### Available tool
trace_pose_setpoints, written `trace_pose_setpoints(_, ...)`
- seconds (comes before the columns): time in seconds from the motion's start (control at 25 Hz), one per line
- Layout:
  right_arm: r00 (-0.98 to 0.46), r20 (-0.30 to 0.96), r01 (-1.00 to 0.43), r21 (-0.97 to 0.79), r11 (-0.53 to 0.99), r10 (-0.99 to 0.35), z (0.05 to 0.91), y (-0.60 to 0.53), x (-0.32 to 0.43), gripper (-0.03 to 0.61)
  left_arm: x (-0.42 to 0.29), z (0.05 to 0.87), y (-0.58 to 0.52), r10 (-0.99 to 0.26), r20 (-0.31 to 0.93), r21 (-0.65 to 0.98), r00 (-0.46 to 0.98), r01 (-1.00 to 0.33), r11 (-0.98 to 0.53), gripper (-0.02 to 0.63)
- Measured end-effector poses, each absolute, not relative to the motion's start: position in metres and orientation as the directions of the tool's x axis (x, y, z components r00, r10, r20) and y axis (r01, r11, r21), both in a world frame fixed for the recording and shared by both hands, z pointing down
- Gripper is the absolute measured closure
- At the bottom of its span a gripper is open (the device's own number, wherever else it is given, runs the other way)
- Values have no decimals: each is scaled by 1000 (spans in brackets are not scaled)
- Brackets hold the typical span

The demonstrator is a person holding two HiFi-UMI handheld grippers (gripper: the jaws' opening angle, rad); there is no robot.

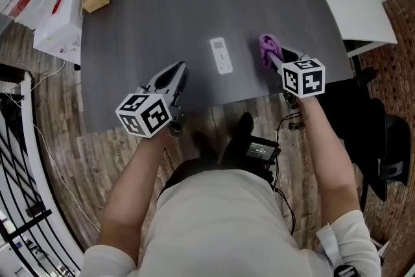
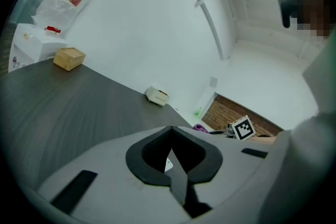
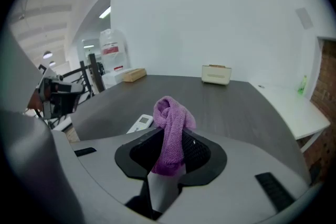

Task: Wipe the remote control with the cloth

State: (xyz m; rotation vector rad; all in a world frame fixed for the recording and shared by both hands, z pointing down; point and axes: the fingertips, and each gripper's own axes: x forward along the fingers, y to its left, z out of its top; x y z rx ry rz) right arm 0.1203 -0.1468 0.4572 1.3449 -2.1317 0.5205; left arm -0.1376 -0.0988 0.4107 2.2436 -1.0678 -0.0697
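Slim white plastic remote control is lying flat on dark grey table, at nine o'clock from limp purple terry cloth. Right gripper is pinching that cloth; left gripper is hovering closed, empty. Remote probably light, rigid, slippery: pin long edges.

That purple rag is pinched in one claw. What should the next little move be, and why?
Probably swing the right claw leftward and lower it, so the purple terry cloth it grips lands on the white rectangular remote control. The remote lies untouched on the dark grey table, beside the cloth rather than under it.
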Motion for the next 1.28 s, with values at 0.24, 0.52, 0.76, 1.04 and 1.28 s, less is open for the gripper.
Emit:
trace_pose_setpoints(0.24, -218, 658, -896, 158, 416, -721, 454, -123, 155, 471, -140, 415, -63, -687, 230, 584, 689, -663, -469, 609)
trace_pose_setpoints(0.52, -173, 658, -906, 185, 380, -733, 438, -71, 202, 472, -130, 413, -10, -676, 242, 594, 696, -657, -464, 609)
trace_pose_setpoints(0.76, -289, 633, -931, -13, 364, -718, 411, 29, 210, 471, -98, 400, 61, -668, 208, 641, 714, -615, -458, 608)
trace_pose_setpoints(1.04, -536, 485, -823, -481, 301, -691, 388, 138, 198, 471, -63, 380, 154, -719, 152, 685, 678, -597, -418, 607)
trace_pose_setpoints(1.28, -611, 379, -769, -493, 408, -695, 353, 189, 197, 472, -46, 360, 220, -764, 101, 716, 637, -579, -389, 609)
